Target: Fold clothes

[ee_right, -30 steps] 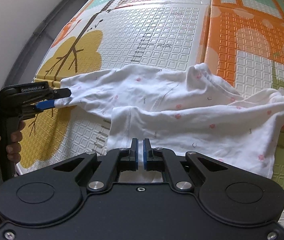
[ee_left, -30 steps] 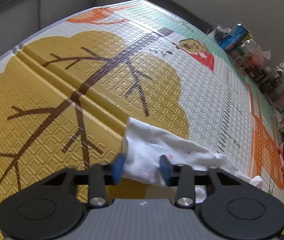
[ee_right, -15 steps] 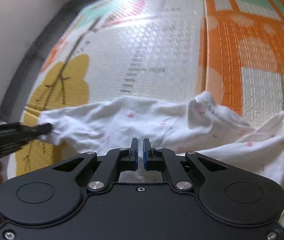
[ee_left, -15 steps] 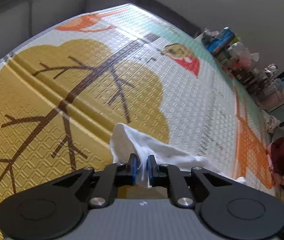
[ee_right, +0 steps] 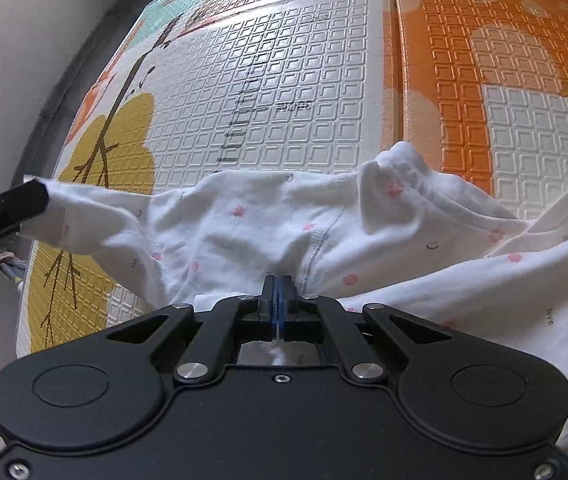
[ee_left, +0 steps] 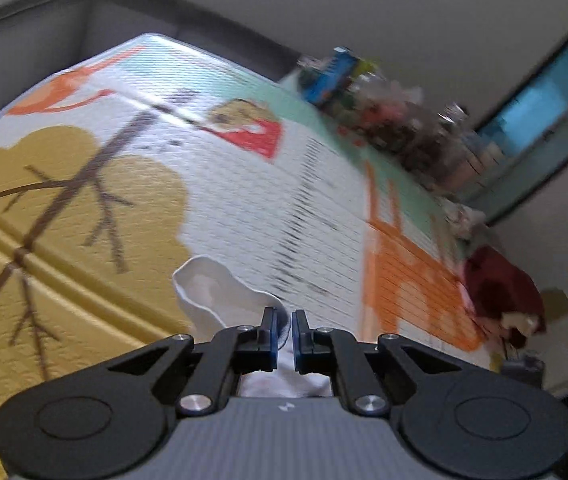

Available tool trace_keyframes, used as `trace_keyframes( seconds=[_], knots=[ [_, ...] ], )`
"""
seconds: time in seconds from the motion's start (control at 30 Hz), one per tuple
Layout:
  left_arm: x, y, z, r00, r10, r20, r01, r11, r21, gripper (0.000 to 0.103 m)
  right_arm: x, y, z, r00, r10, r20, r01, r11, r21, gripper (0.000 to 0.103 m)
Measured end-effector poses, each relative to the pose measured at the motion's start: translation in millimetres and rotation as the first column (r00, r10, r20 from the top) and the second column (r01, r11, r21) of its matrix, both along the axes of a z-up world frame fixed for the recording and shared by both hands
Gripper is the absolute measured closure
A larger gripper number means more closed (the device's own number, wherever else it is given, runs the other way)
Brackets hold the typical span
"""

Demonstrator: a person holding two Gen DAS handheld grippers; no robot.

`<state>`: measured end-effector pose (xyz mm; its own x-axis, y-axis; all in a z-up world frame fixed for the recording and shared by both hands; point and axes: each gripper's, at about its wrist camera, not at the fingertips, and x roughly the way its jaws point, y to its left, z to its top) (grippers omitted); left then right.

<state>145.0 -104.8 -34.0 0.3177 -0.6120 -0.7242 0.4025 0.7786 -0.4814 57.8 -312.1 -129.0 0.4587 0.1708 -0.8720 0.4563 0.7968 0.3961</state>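
A white garment with small pink flowers lies crumpled on the patterned play mat. My right gripper is shut on a fold of it beside a side seam. At the left edge of the right wrist view, my left gripper holds the sleeve end up off the mat, with the sleeve stretched between the two grippers. In the left wrist view the left gripper has its jaws closing, and the white sleeve cuff is pinched between them and sticks out to the left.
The mat shows a yellow tree and orange blocks. Blurred boxes and toys line the far wall. A dark red piece of clothing lies at the mat's right edge. A grey barrier runs along the left side.
The left gripper closed on the sleeve end and lifted it, and its view tilted up toward the wall. The right gripper sank closer to the garment and pinched the cloth.
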Motion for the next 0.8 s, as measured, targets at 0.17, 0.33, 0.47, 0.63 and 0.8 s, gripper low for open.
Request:
trace_keyframes(
  seconds=[0.17,0.33,0.47,0.63,0.8],
  knots=[
    [-14,-26,2,0.996,-0.086,0.0,0.086,0.996,-0.011,0.095,-4,-5,2,0.999,-0.022,0.023,0.021,0.999,0.033,0.102],
    [-27,-42,1,0.99,-0.138,-0.004,0.138,0.99,-0.01,0.095,-14,-13,13,0.997,-0.05,0.058,0.047,0.998,0.041,0.101],
    [-31,-45,-2,0.989,-0.145,-0.004,0.145,0.989,0.018,0.095,-22,-24,21,0.994,-0.076,0.077,0.073,0.997,0.035,0.1],
    [-30,-46,-7,0.992,-0.125,0.007,0.125,0.99,0.071,0.091,-29,-40,27,0.99,-0.113,0.088,0.107,0.991,0.075,0.098],
    [-29,-45,-15,0.992,-0.12,0.027,0.115,0.984,0.133,0.081,-17,-44,32,0.989,-0.11,0.104,0.1,0.99,0.095,0.094]
  ],
)
